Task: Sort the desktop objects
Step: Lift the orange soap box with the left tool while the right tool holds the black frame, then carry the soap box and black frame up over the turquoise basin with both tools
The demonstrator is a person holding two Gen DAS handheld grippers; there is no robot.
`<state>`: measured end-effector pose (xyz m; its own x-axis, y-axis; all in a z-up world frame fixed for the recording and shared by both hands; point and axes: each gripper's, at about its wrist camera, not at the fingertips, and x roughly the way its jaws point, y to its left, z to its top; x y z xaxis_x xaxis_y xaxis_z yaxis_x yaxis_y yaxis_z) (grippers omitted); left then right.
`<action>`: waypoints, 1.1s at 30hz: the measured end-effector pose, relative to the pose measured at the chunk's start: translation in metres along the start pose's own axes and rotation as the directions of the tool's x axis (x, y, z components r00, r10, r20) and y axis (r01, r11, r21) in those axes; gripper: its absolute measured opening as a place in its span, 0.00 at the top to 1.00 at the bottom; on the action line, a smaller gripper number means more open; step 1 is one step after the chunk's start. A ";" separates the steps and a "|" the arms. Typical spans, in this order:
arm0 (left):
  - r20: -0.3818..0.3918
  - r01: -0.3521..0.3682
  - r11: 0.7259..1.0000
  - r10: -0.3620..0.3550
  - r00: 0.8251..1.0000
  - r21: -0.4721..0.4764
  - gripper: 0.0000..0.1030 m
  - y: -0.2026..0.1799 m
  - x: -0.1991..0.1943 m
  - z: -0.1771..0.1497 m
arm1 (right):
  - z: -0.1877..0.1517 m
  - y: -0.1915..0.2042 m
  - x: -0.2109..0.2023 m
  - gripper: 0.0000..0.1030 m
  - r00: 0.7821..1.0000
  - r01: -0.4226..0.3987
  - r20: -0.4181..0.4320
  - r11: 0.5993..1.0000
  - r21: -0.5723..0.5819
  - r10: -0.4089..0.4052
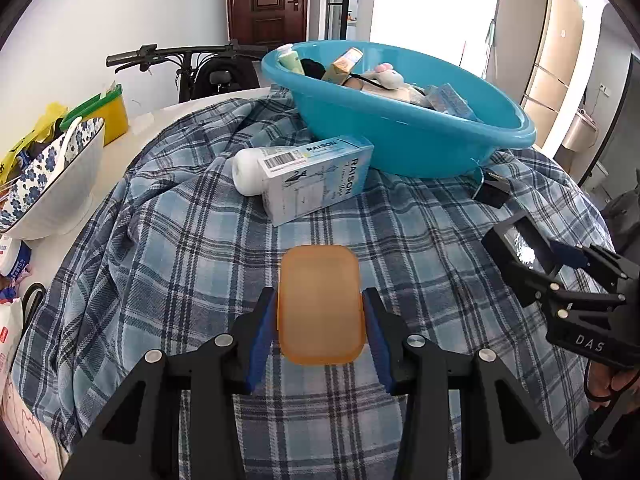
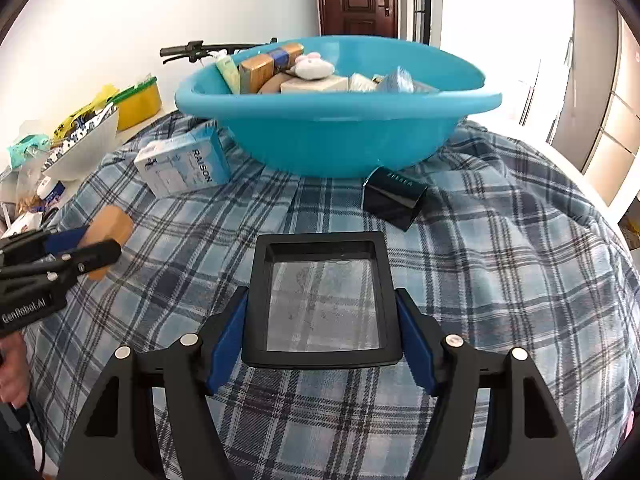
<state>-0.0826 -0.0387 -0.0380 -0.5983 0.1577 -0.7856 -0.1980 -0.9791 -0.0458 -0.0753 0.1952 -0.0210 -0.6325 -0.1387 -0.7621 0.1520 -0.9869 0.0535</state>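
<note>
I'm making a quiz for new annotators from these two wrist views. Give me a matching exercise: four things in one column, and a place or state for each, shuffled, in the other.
Things:
1. orange soap-like block
2. black tray with clear bottom
3. RAISON box
4. plush toy

Places or states:
A. inside the blue basin
B. between the jaws of the right gripper
C. lying on the plaid cloth beside the basin
D. between the jaws of the left gripper

Pairs: 1-D, 2-B, 3-C, 4-A

- One round turquoise plastic basin (image 2: 340, 136).
- One pale blue "RAISON" carton (image 2: 184, 168), left of the basin.
- One small black box (image 2: 394, 198), before it.
- One translucent orange soap-shaped block (image 1: 320, 304).
- One black square-framed clear lid (image 2: 324, 300).
- Two tongs.
</note>
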 end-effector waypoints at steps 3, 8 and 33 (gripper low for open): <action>0.010 -0.001 1.000 0.001 1.000 0.010 0.56 -0.005 -0.004 0.000 | 0.002 0.002 -0.006 0.33 1.000 0.009 0.014 1.000 -0.006 -0.009; 0.040 0.007 1.000 -0.007 0.999 0.005 0.56 -0.009 -0.014 0.004 | 0.007 0.001 -0.016 0.33 0.999 0.014 0.040 1.000 -0.003 -0.014; 0.268 -0.022 0.998 0.003 0.963 0.066 0.56 -0.032 -0.079 0.067 | 0.069 0.008 -0.077 0.33 0.968 -0.001 0.252 1.000 -0.011 0.004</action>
<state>-0.0808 -0.0109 0.0663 -0.7849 0.1832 -0.5919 -0.2360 -0.9717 0.0123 -0.0778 0.1922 0.0832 -0.8028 -0.1584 -0.5748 0.1611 -0.9858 0.0467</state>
